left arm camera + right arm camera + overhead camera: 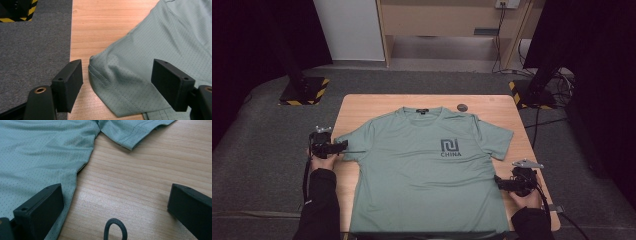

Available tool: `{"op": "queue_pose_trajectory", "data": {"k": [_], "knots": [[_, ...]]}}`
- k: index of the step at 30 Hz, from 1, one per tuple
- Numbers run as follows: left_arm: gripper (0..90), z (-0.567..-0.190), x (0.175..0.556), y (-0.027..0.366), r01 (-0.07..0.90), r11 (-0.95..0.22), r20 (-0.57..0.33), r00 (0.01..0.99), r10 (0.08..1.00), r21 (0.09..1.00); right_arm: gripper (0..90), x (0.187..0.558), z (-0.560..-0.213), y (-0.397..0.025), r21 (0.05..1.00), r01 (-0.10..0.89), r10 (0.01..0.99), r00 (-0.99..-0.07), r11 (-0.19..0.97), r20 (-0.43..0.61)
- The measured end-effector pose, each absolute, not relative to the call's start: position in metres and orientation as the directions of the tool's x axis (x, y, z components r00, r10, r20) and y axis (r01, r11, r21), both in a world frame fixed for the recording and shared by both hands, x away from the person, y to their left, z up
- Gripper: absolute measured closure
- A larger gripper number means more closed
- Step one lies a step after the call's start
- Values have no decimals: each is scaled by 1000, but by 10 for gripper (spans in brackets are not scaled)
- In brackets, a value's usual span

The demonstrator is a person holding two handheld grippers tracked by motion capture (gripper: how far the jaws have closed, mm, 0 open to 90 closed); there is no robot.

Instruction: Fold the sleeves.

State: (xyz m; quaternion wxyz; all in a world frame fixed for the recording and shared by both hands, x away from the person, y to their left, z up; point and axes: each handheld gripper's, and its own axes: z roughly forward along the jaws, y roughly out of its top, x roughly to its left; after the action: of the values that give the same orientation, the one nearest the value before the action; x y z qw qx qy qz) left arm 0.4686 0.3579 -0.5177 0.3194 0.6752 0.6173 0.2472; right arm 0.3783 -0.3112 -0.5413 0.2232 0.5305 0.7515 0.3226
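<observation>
We see the sage-green T-shirt [427, 170], a fine perforated mesh knit, lying flat on the pale wood-grain table [362, 107]; our left gripper [343, 145] spreads blocky black jaws around its stitched sleeve hem. Our right gripper [498, 181] gapes wide at the shirt's side edge, gripping nothing.

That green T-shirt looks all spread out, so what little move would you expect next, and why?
Probably the left gripper eases forward and shuts on the sleeve. Its jaws stand open with the sleeve's hemmed edge lying between them, not yet pinched. The T-shirt lies flat on the table, and the right gripper is open beside the shirt's side edge, one jaw over the cloth.
</observation>
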Motion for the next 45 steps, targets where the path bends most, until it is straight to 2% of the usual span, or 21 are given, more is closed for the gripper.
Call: {"op": "queue_pose_trajectory", "data": {"k": [15, 22, 31, 36, 45], "knots": [[344, -526, 476, 361, 693, -45, -75, 141, 987, 720, 12, 378, -541, -311, 723, 651, 941, -340, 230, 7], [484, -526, 476, 362, 686, -35, -78, 134, 988, 726, 26, 377, -541, -311, 726, 647, 938, -346, 233, 7], [707, -525, 475, 361, 699, -2, -113, 118, 987, 715, 29, 377, -541, -311, 727, 646, 938, -348, 234, 7], [811, -518, 468, 358, 674, 17, -123, 110, 986, 738, 30, 377, -541, -311, 727, 645, 938, -348, 234, 7], [877, -501, 454, 353, 642, 32, -156, 138, 978, 766, 32, 377, -541, -311, 728, 644, 938, -347, 234, 5]]}}
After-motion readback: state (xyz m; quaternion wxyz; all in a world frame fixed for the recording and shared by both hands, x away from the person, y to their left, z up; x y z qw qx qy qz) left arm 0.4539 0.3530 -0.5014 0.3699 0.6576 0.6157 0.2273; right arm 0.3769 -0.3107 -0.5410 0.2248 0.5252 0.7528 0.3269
